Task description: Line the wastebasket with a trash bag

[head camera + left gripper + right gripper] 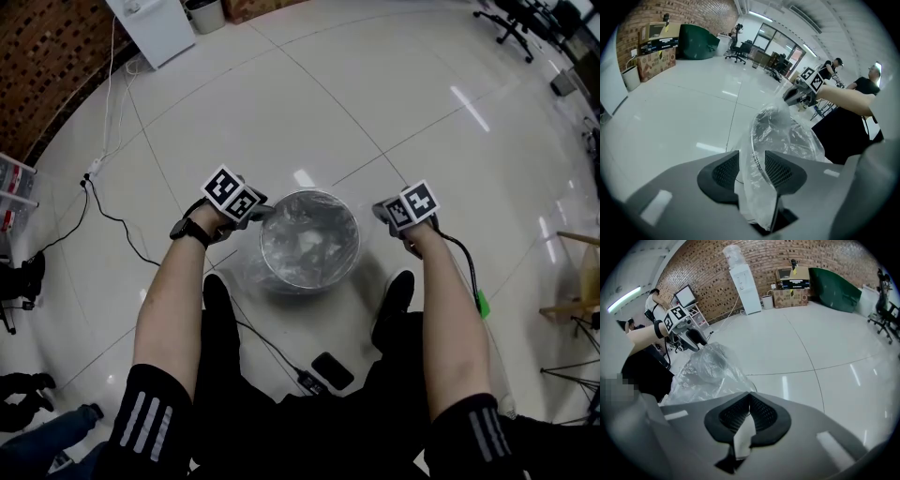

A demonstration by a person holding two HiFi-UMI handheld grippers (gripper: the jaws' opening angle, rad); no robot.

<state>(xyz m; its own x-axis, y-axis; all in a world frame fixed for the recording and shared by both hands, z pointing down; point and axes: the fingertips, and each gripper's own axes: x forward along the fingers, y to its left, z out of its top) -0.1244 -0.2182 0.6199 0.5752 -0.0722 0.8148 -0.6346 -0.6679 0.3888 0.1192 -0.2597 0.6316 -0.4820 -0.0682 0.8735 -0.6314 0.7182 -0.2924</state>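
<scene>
In the head view, the wastebasket (355, 246) stands on the tiled floor (394, 94) between our two shoes (215, 292), with the clear trash bag (246, 274) draped into it and spilling over its edge onto the floor on the left. The left gripper (262, 214) is at the left side of the rim and the right gripper (382, 214) at the right side, both angled down. A phone (333, 370) and a cable (272, 345) lie on the floor nearer to us.

In the left gripper view, the left gripper (752, 161) has its jaws apart. A loose fold of the trash bag (761, 199) hangs in the gap, and the thin rim of the wastebasket (753, 136) runs up between the pads. We see no clamp on either. Across the basket, the right gripper (791, 97) is at the far edge of the bag.

In the right gripper view, the right gripper (749, 401) has its jaws together, pinching a narrow strip of the trash bag (743, 439) that hangs below the pads. The rest of the bag billows to the left, where the left gripper (690, 341) meets it. A water dispenser (743, 282) stands against the brick wall behind.
</scene>
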